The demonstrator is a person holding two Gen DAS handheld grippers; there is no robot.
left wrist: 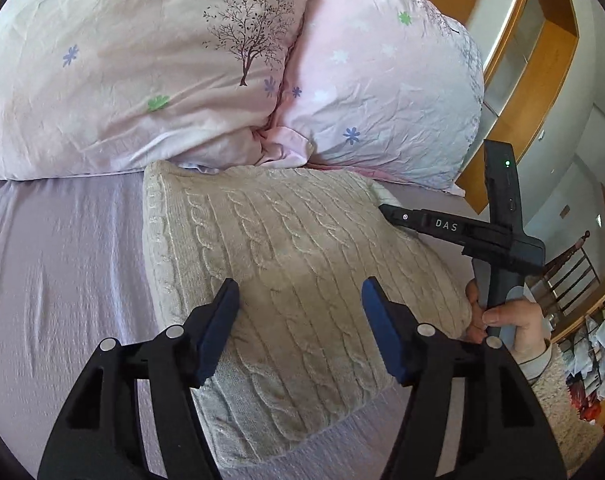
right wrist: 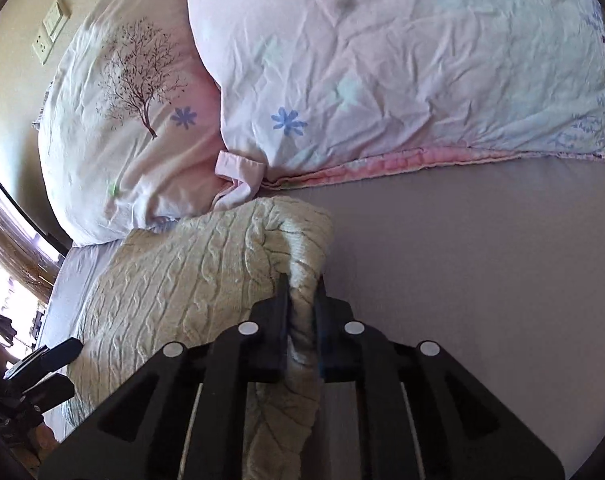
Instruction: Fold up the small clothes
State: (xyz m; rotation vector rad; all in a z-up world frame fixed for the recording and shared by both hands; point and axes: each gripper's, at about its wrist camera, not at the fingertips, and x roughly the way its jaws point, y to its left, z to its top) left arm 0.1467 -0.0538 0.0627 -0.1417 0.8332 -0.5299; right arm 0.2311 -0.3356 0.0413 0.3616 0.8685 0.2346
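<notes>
Pinching the cream sweater's (right wrist: 190, 280) right edge, right claw (right wrist: 301, 320) sits clamped; left claw (left wrist: 300, 320) hovers apart over its near-left middle.

Cream cable-knit sweater (left wrist: 286, 264), lilac sheet (left wrist: 62, 272), pink pillows (left wrist: 122, 64) printed with trees and flowers.

Lilac bed (left wrist: 62, 260), cream sweater (left wrist: 282, 264), 2 pillows (left wrist: 122, 60)

Sweater (left wrist: 286, 264) on bed sheet (left wrist: 62, 264), w/ two pillows (left wrist: 142, 64) right behind it.
</notes>
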